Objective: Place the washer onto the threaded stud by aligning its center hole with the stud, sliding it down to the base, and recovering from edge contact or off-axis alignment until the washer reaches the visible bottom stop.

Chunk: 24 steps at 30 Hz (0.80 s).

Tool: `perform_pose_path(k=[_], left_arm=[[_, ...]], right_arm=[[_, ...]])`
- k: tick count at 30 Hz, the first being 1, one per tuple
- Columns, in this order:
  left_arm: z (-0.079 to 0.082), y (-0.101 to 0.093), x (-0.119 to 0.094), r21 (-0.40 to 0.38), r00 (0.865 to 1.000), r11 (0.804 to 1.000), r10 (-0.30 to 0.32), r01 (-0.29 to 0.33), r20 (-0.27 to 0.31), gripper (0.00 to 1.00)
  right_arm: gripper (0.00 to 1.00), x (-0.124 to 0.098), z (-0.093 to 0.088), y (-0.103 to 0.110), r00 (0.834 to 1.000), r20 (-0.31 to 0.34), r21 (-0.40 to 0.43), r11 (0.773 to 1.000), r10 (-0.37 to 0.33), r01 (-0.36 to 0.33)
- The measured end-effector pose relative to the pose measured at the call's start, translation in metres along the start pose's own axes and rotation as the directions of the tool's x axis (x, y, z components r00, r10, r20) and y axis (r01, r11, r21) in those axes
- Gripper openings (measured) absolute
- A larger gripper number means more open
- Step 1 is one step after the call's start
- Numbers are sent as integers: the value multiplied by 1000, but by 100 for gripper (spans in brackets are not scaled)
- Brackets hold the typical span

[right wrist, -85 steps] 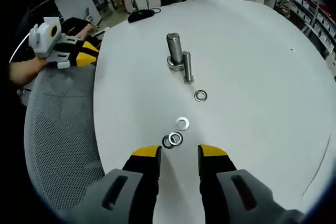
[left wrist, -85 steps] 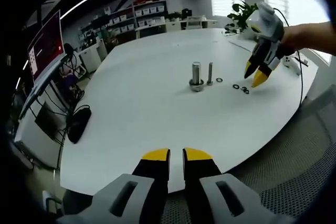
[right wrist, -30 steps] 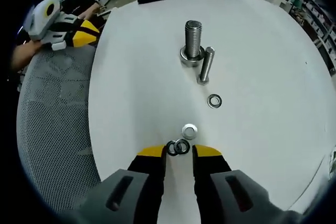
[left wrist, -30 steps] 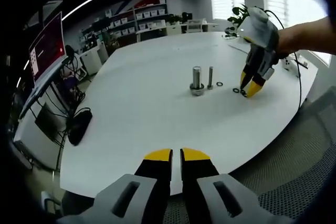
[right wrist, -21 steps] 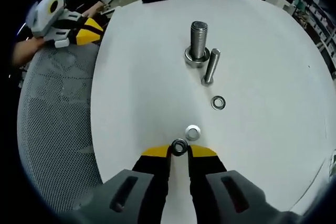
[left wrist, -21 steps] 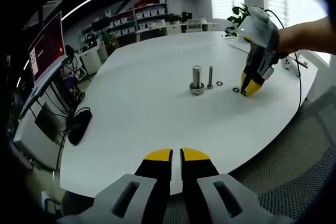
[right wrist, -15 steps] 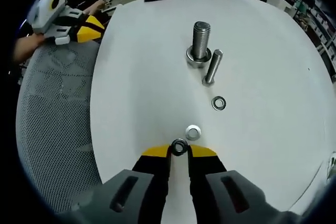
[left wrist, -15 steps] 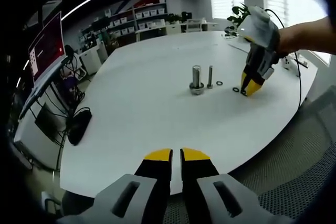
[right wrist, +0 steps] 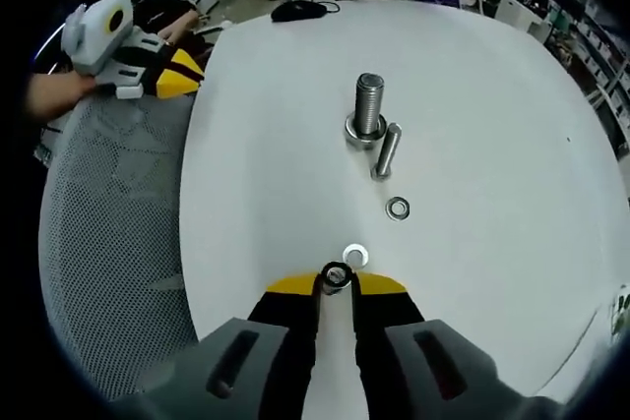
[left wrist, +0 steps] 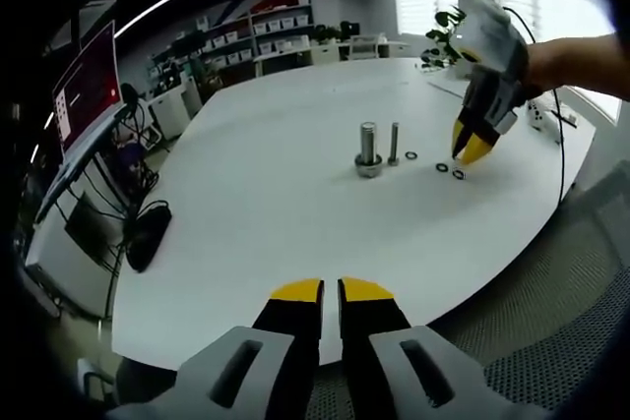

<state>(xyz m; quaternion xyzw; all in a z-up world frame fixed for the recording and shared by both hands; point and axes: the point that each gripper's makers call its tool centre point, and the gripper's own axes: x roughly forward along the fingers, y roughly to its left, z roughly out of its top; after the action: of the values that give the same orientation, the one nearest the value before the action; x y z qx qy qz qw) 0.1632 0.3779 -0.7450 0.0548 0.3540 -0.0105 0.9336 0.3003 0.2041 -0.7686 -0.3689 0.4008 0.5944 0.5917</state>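
Right gripper view: the right gripper [right wrist: 336,280] pinched a washer [right wrist: 336,275] between its yellow fingertips [right wrist: 292,287], above the white table [right wrist: 472,125]. Just beyond lay a bright loose washer [right wrist: 355,256], touching the table, and farther on a third washer [right wrist: 398,209]. Beyond that stood the thin threaded stud [right wrist: 384,151], tilted in this view, just beside the thick bolt [right wrist: 368,108], which stood upright in a ring-shaped base. At far left the left gripper [right wrist: 182,75], held in a person's hand, hung over a mesh chair [right wrist: 108,243].

Left gripper view: the left gripper [left wrist: 329,292] had its jaws pressed nearly together, holding nothing, at the near table edge. Mid-table stood the bolt [left wrist: 368,149] and stud [left wrist: 394,143], with a washer [left wrist: 410,155] to their right and two more [left wrist: 450,171] nearer. The right gripper [left wrist: 471,144] hung just above these.
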Motion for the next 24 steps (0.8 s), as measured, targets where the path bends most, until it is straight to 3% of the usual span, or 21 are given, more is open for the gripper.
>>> perform_pose_path(k=[10,24], left_arm=[[-2,-1,0,-4,1000,1000,-4,4,-8,3],[-1,-1,0,-21,1000,1000,-14,14,-5,2]], right_arm=[[15,-22,32,-7,999,38,-42,999,-19,21],[15,-23,71,-24,996,68,-84,995,-54,60]])
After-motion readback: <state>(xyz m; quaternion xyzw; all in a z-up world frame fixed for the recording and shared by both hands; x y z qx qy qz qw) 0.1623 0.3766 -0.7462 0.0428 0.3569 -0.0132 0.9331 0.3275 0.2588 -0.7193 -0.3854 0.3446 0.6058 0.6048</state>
